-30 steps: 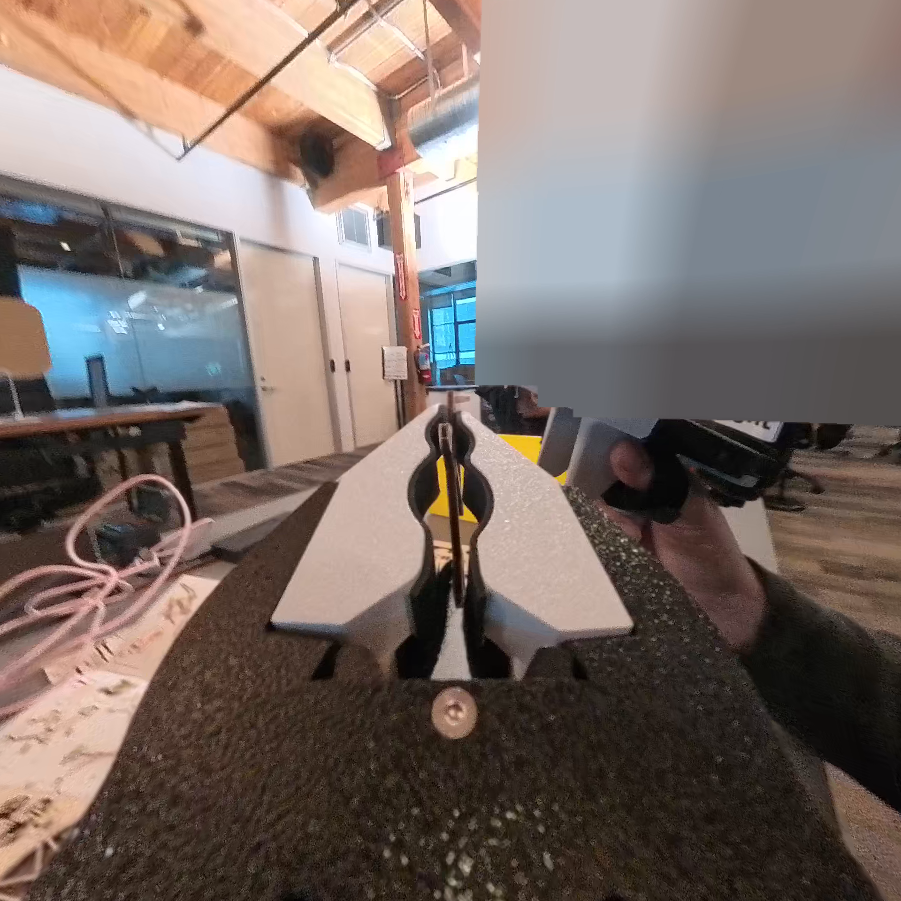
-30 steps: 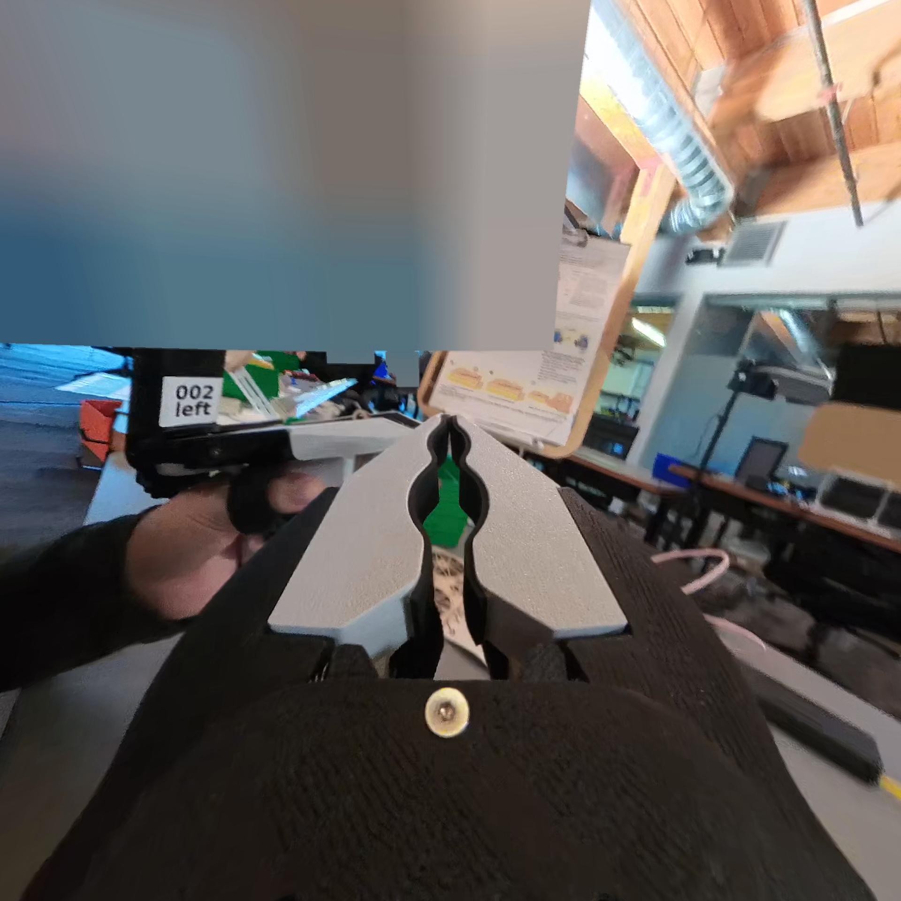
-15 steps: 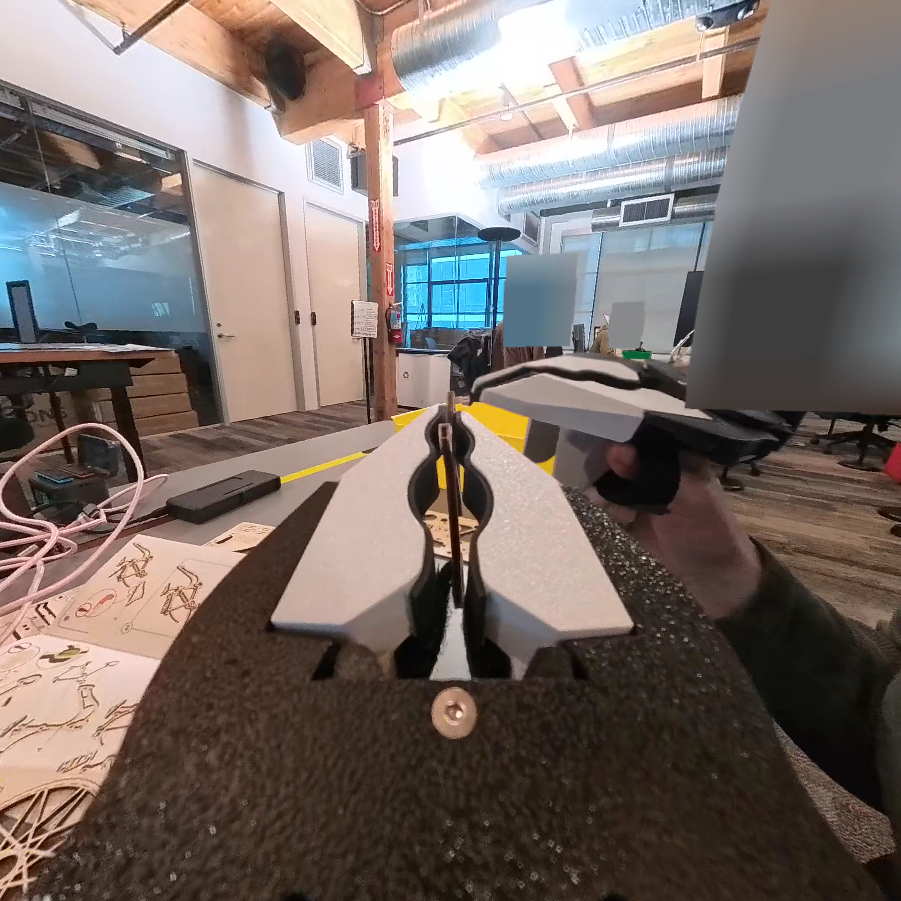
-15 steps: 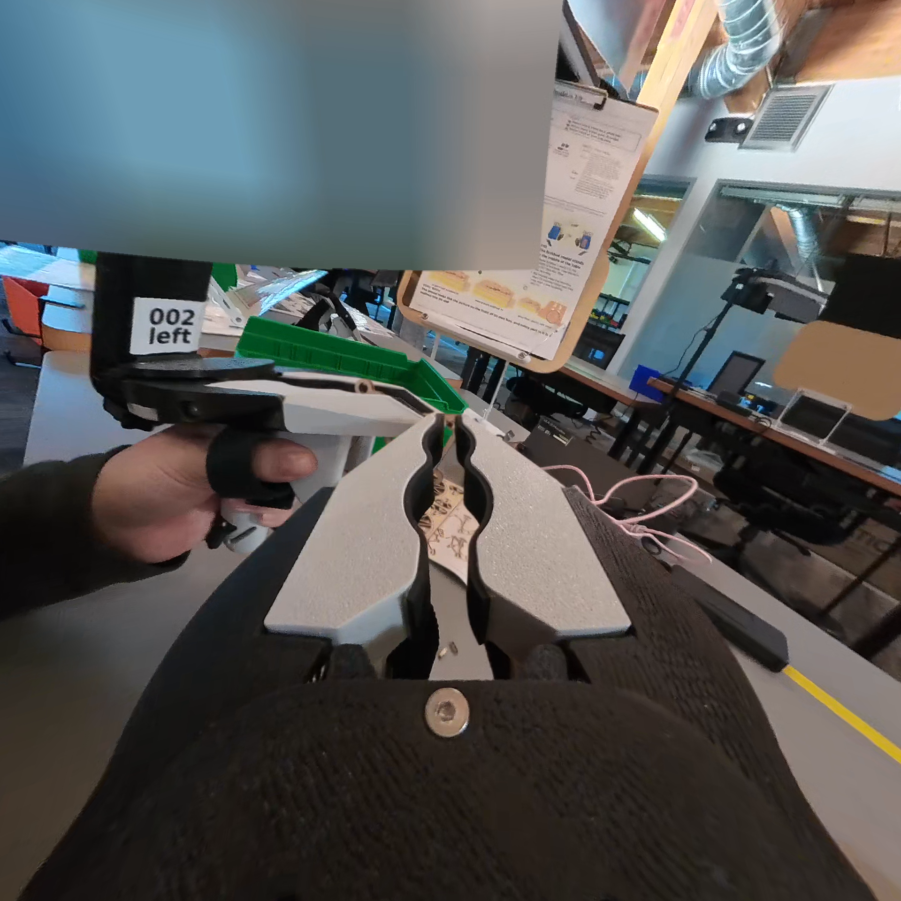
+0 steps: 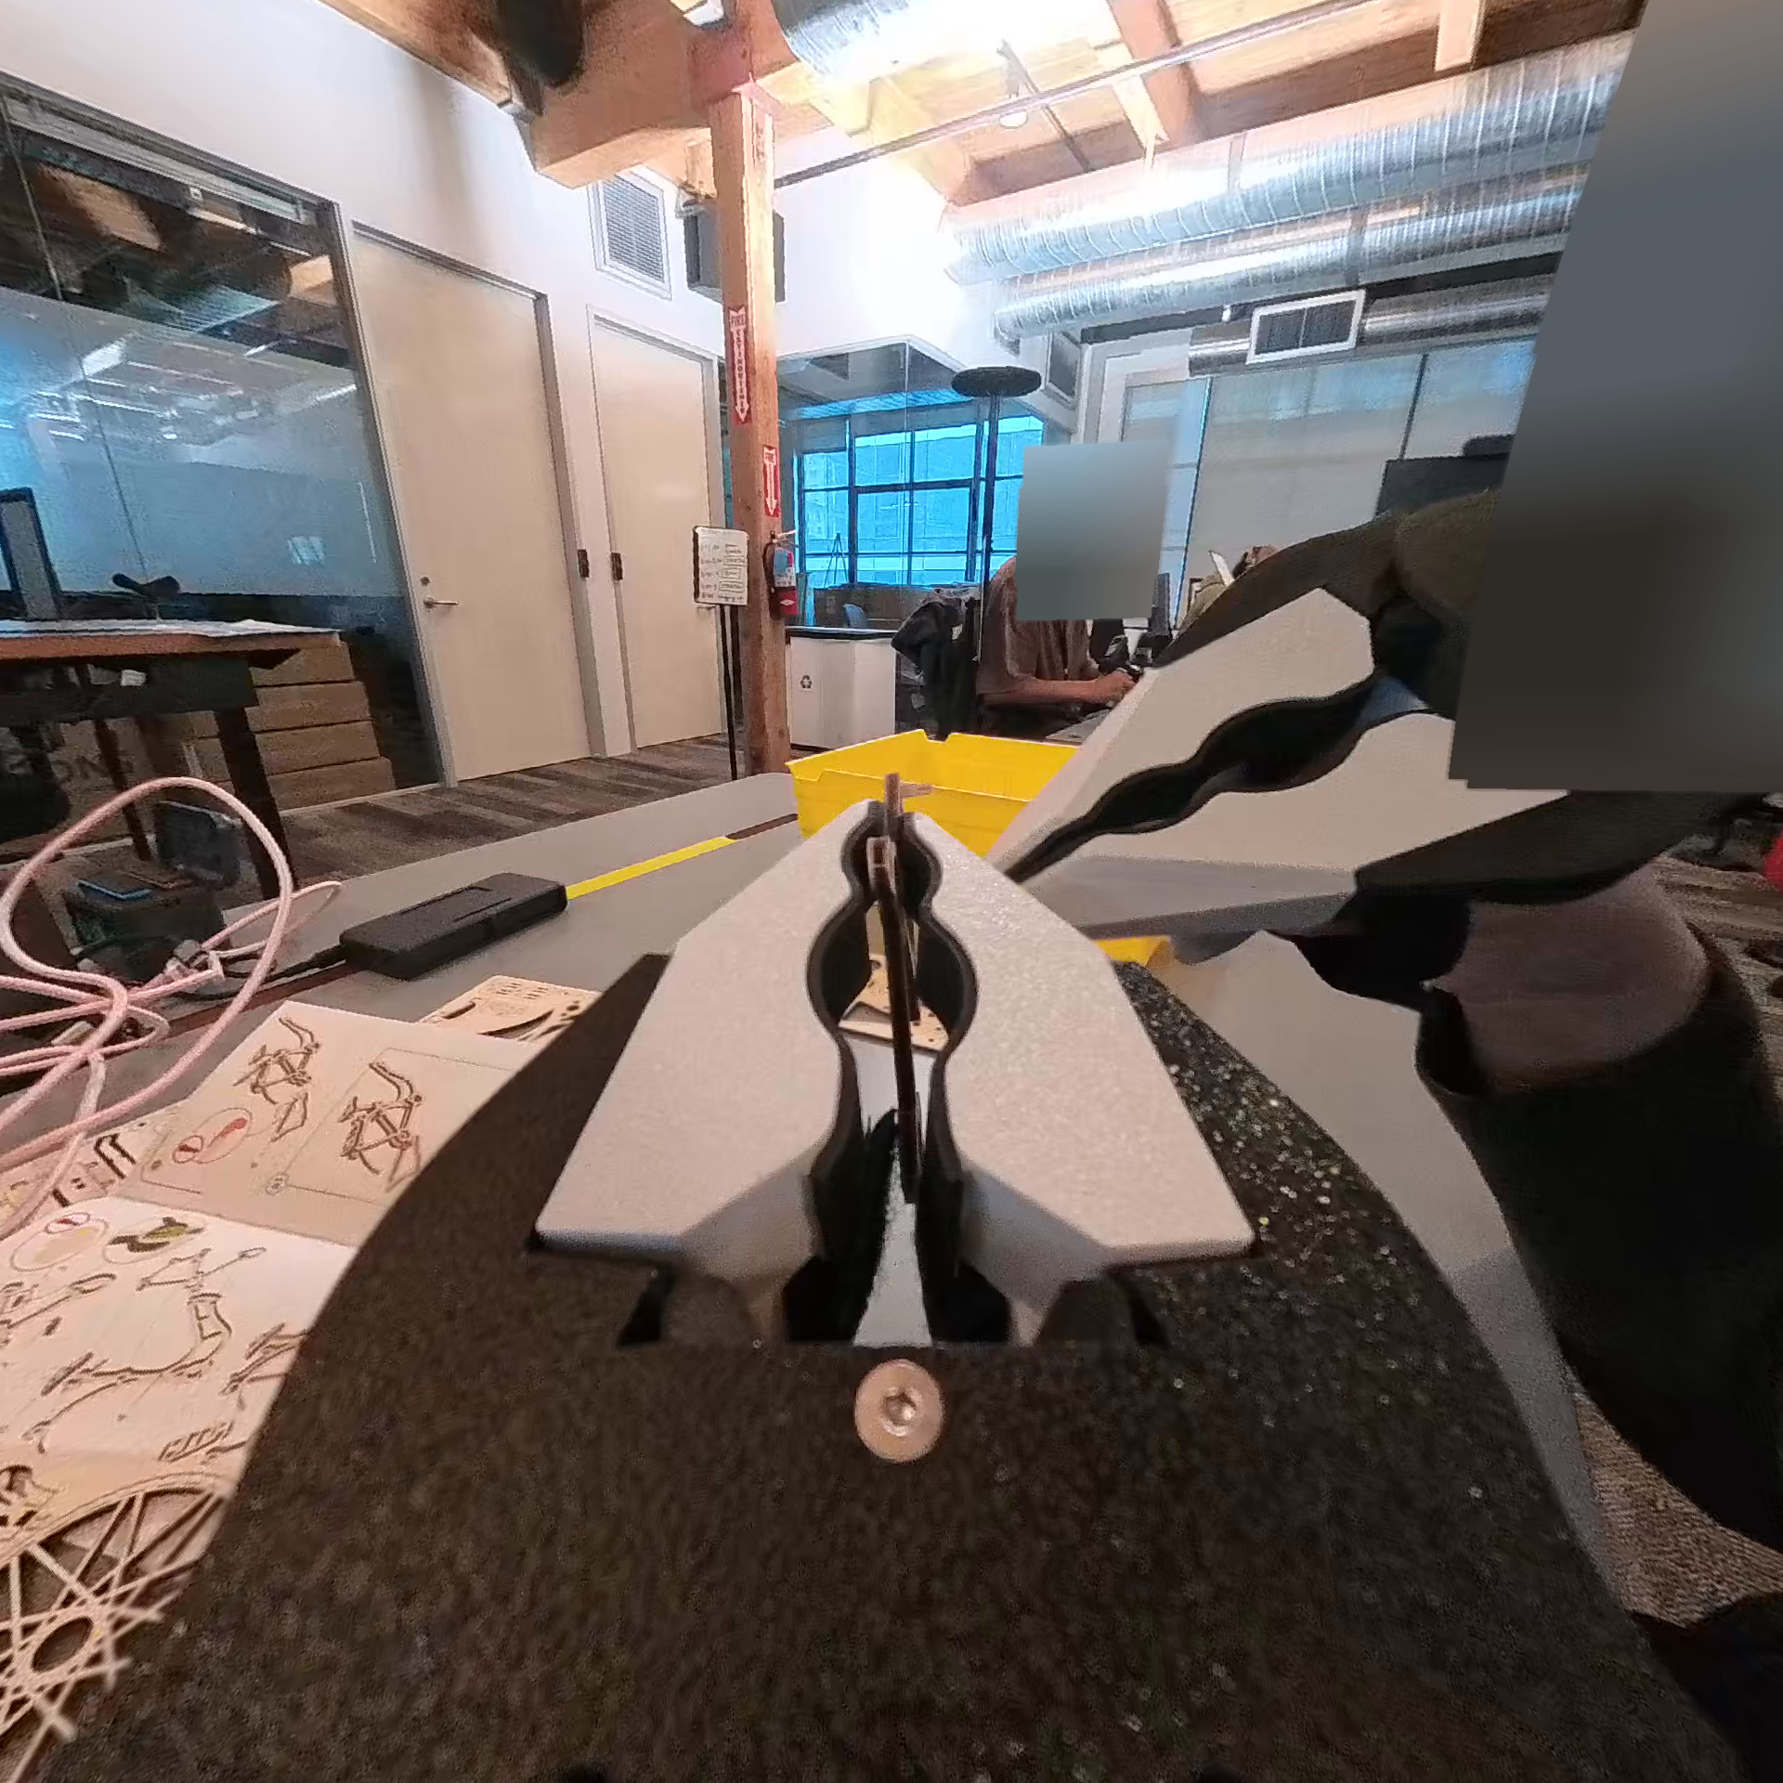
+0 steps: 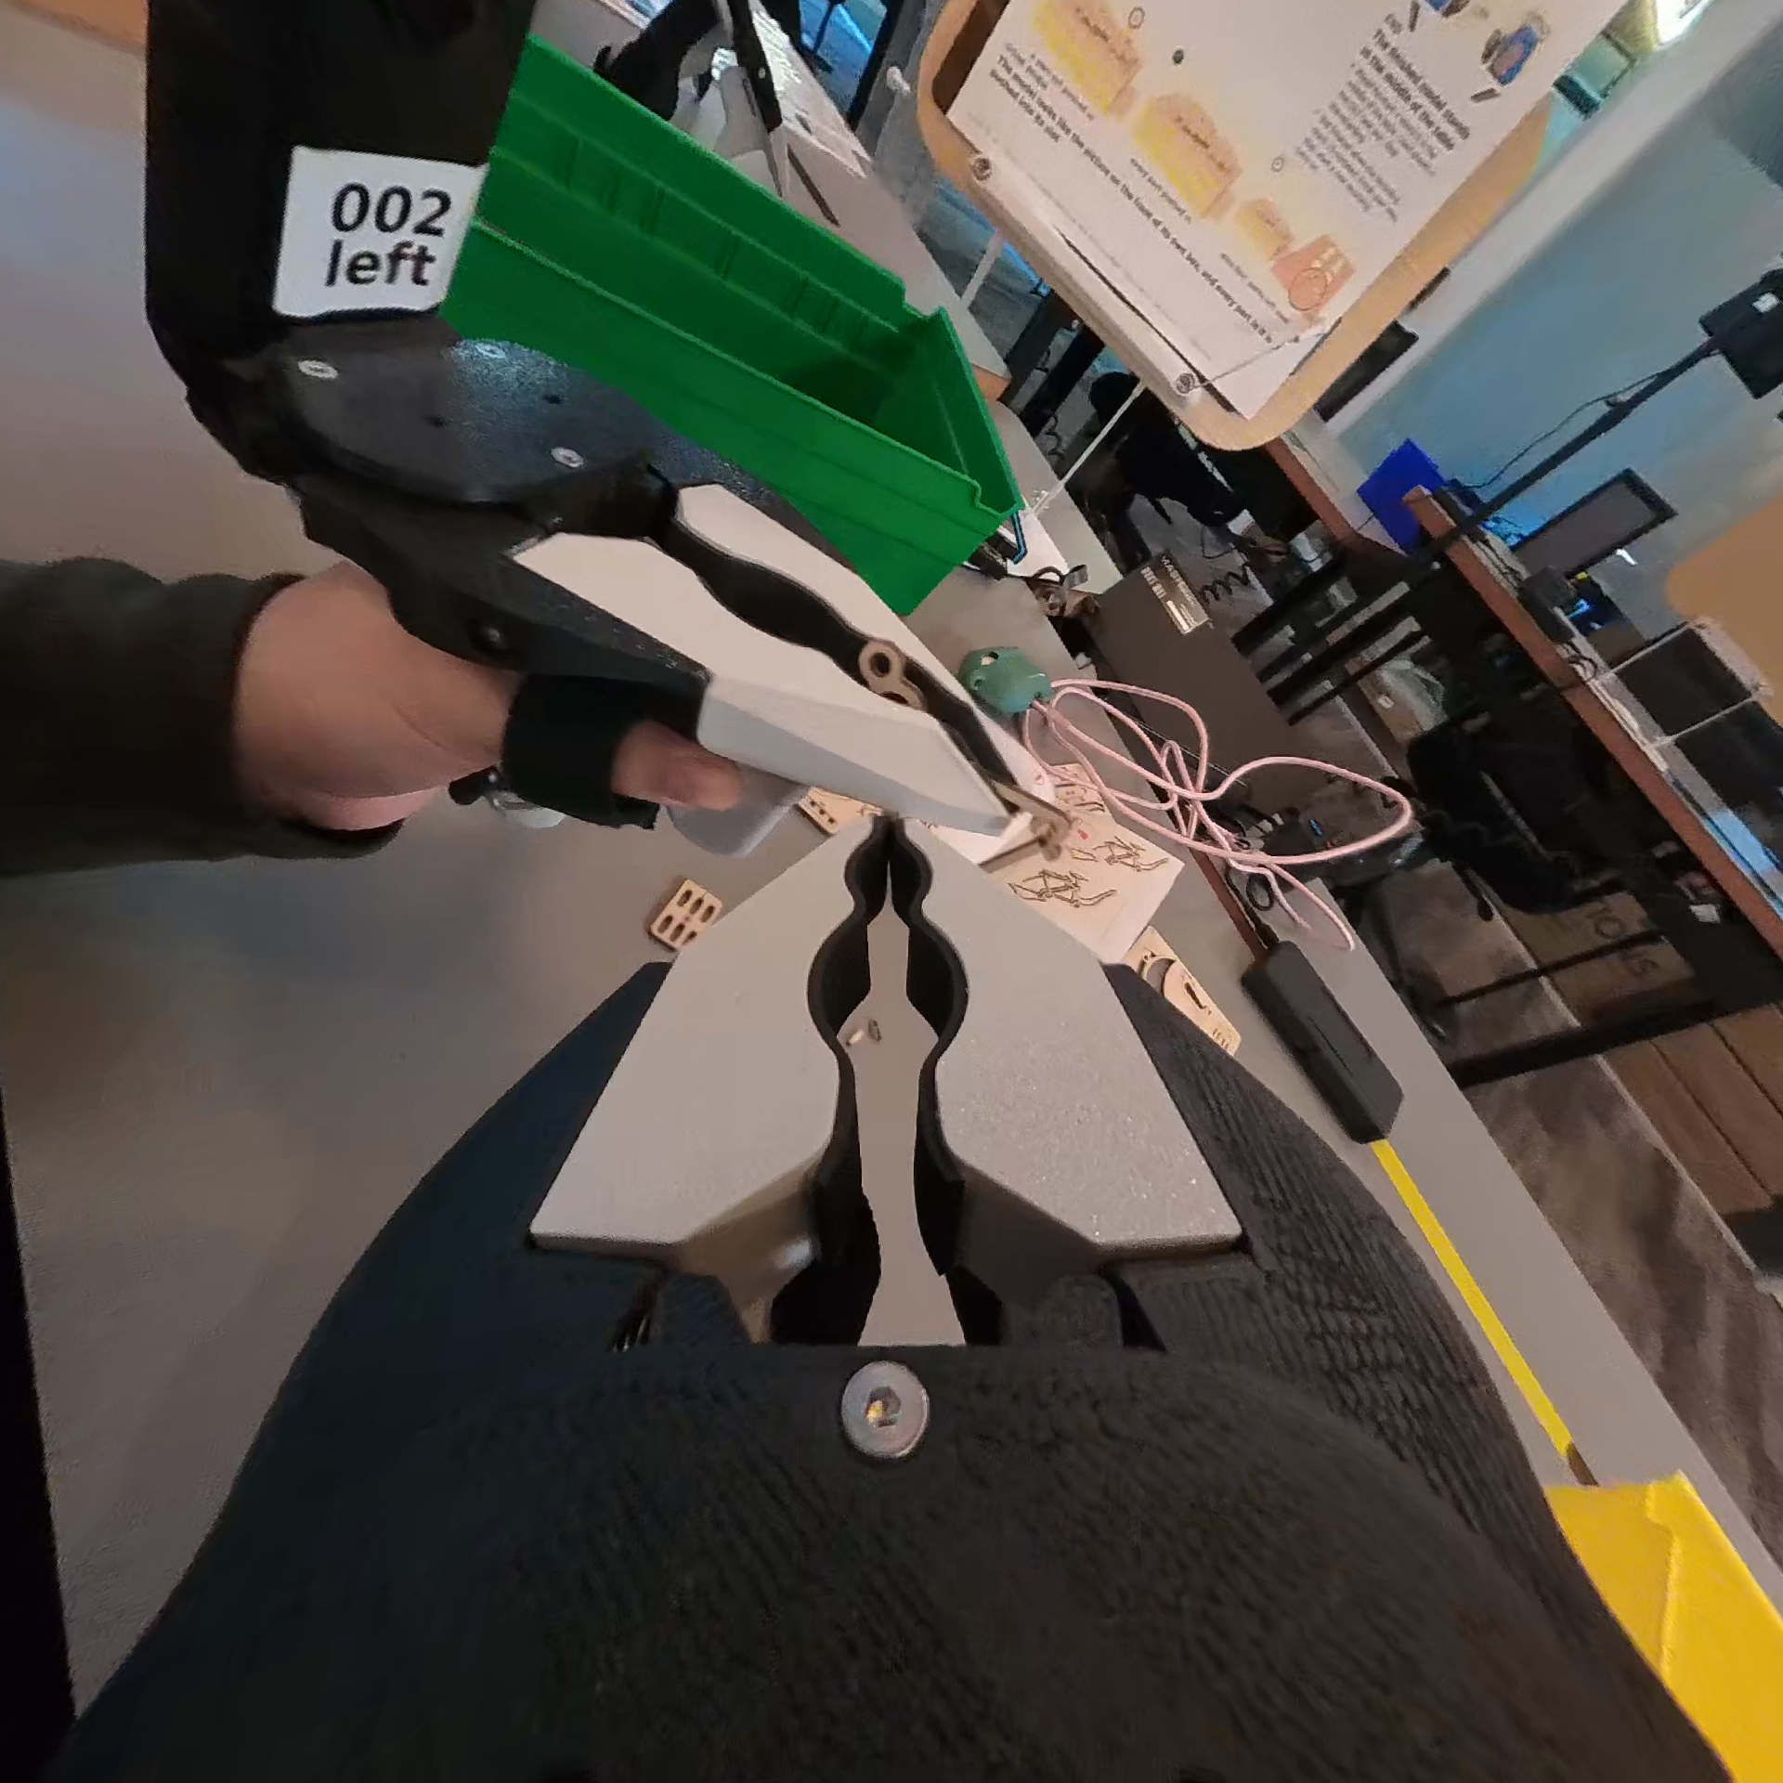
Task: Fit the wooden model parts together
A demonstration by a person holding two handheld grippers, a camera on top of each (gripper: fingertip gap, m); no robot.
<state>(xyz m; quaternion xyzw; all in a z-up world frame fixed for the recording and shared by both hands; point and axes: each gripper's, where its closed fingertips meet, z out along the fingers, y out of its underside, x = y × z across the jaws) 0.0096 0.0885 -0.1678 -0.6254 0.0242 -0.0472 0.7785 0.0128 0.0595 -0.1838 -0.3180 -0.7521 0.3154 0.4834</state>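
Observation:
My left gripper (image 5: 892, 820) is shut on a thin flat wooden part (image 5: 899, 974), seen edge-on, whose tip sticks out past the fingertips. In the right wrist view this gripper (image 6: 1013, 810) comes in from the left, above the grey table (image 6: 289, 1013). There the wooden part (image 6: 883, 668) shows a ring between the fingers and a small end beyond the tips. My right gripper (image 6: 886, 839) is shut, with nothing visible between its pads. Its tips sit just below and left of the left gripper's tips. In the left wrist view the right gripper (image 5: 1037, 854) comes in from the right.
A green bin (image 6: 733, 318) and a yellow bin (image 5: 926, 781) stand on the table. Instruction sheets (image 5: 318, 1110), a cut wooden sheet (image 5: 87, 1582), a small holed wooden plate (image 6: 685, 912), a pink cable (image 6: 1206, 772) and a black box (image 5: 453, 921) lie there. Only a small space, under 4 cm, lies between the two pairs of fingers.
Both views have tilted down from the ceiling to the table, and the two grippers have come close together. The right pads parted slightly, then closed again. The left still holds its part.

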